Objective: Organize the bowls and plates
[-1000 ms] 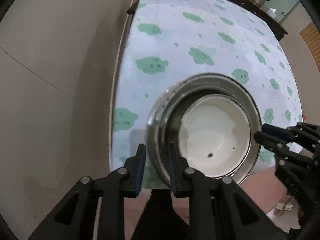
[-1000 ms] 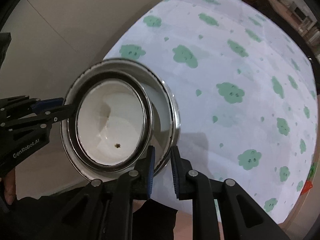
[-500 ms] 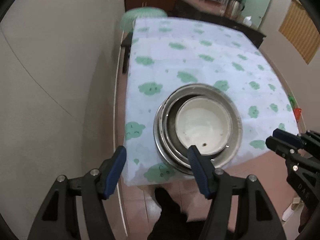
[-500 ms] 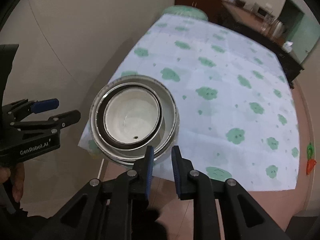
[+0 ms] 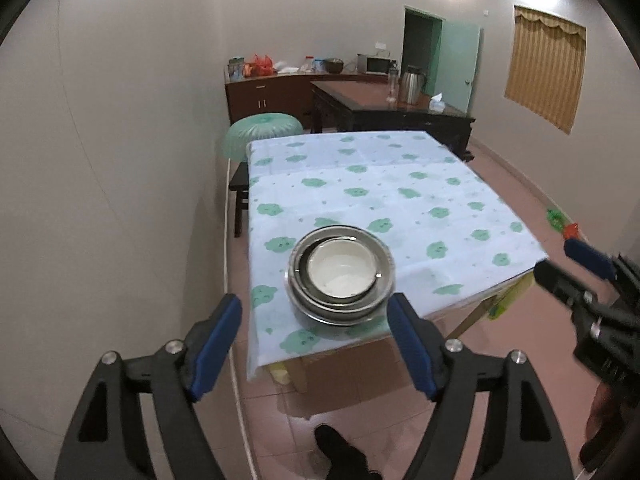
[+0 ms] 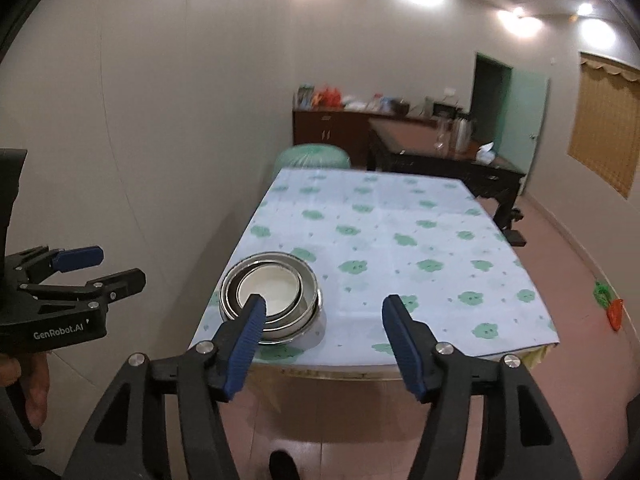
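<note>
our left gripper (image 5: 314,322) fills the bottom of the left wrist view, its blue pads standing wide apart with nothing between them; its jaws have just been opening; our right gripper (image 6: 322,326) sits low in the right wrist view, its jaws also just opened, apart and empty; we judge both let go because the stack now rests on its own; the nested bowls (image 5: 340,276), a white bowl (image 5: 342,268) inside steel ones, sit in the lower middle of the frame on the tablecloth (image 5: 400,200), near the table's near left corner, clear of both grippers; a dark shoe (image 5: 340,452) shows at the bottom edge on the tiled floor; nothing else lies on the cloth, so nothing blocks a return reach; further up, a green stool (image 5: 262,134) stands behind the table, then a dark table (image 5: 392,110) with a kettle (image 5: 412,88); a sideboard (image 5: 268,94) lines the far wall, a door (image 5: 456,60) at upper right.
</note>
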